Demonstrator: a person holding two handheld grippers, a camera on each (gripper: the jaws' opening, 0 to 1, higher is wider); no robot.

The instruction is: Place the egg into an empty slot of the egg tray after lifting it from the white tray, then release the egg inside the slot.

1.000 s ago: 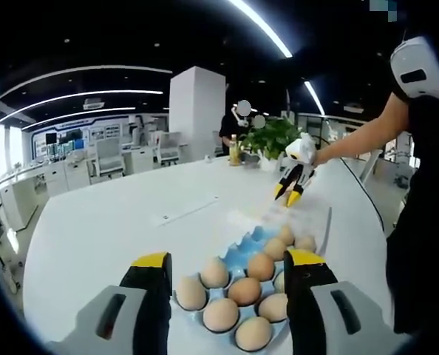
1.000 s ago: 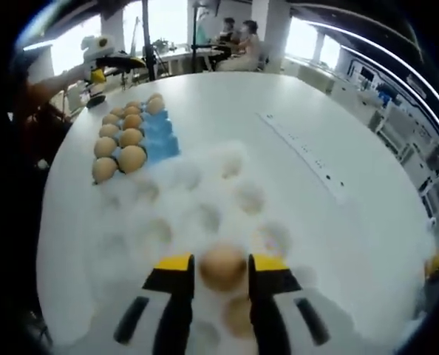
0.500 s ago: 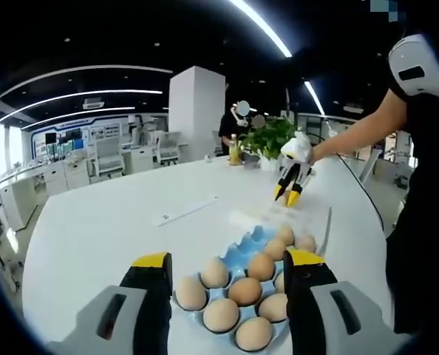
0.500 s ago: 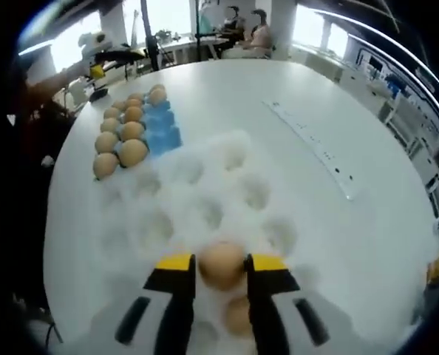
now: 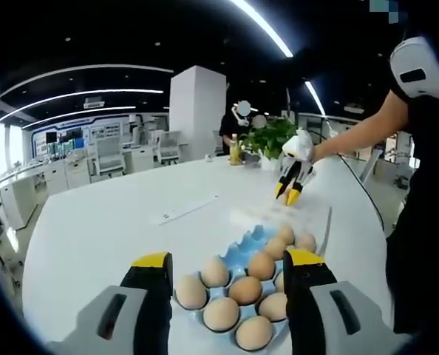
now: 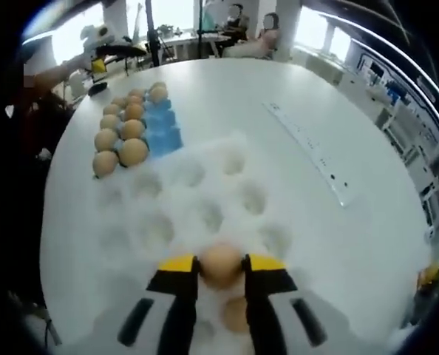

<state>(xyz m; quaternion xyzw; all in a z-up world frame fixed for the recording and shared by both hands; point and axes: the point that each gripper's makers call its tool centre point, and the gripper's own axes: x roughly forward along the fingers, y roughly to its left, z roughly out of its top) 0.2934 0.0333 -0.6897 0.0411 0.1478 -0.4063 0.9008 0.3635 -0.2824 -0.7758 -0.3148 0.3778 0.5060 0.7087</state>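
Right gripper: jaws pinching one brown egg between the yellow tips, held above the near edge of the white tray. A second egg sits in a tray cup directly beneath. The blue egg tray lies on the tabletop toward 11 o'clock in the right gripper view, its eggs along the far side and bare blue cups along the side facing the ruler.

Left gripper: jaws spread, holding nothing, hovering over the egg tray.

Judgement: the step in hand is lift and carry. Recommended practice: keep the pinch steady without squeezing harder, raise the egg clear of the white tray's ridges, travel toward a bare blue cup, lower it centred and clear of neighbouring eggs, and part the jaws only once it is seated.
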